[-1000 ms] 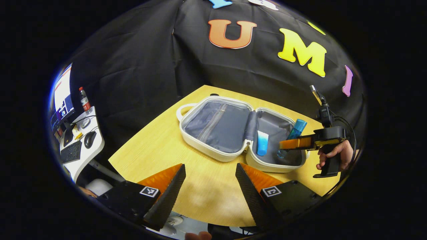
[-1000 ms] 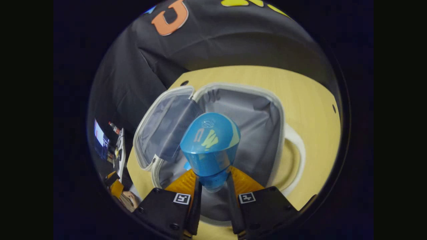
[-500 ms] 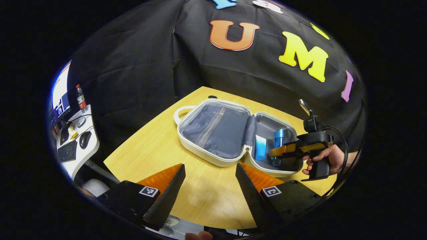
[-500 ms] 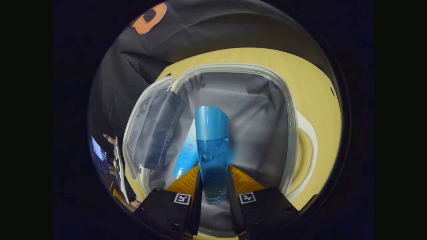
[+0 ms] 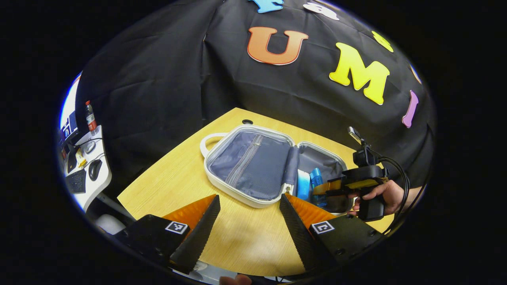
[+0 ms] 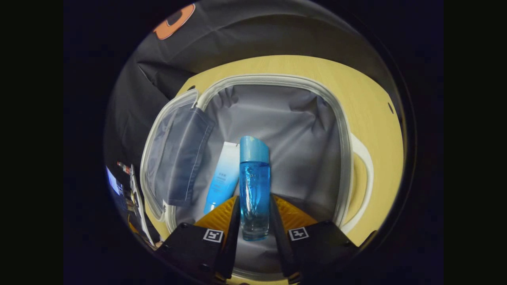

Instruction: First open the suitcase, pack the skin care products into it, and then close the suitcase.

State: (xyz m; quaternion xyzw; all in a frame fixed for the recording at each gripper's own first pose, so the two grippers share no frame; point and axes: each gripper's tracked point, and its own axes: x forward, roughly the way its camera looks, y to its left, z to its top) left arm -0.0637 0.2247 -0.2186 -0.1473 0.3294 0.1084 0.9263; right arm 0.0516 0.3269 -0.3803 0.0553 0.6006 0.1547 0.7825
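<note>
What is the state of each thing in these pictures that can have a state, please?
Suitcase: open, both halves lying flat on the table.
Blue bottle: held between the right tongs, low inside the right half, beside the tube.
Blue and white tube: lying in the suitcase lining.
Left tongs: open, holding nothing, over the table.
Zip pocket in the lid half: appears closed.

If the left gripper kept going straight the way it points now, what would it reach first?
Probably the bare wooden table, then the near rim of the open suitcase beyond it. The left gripper is open, nothing between its fingers; depth is hard to judge in this fisheye view.
</note>
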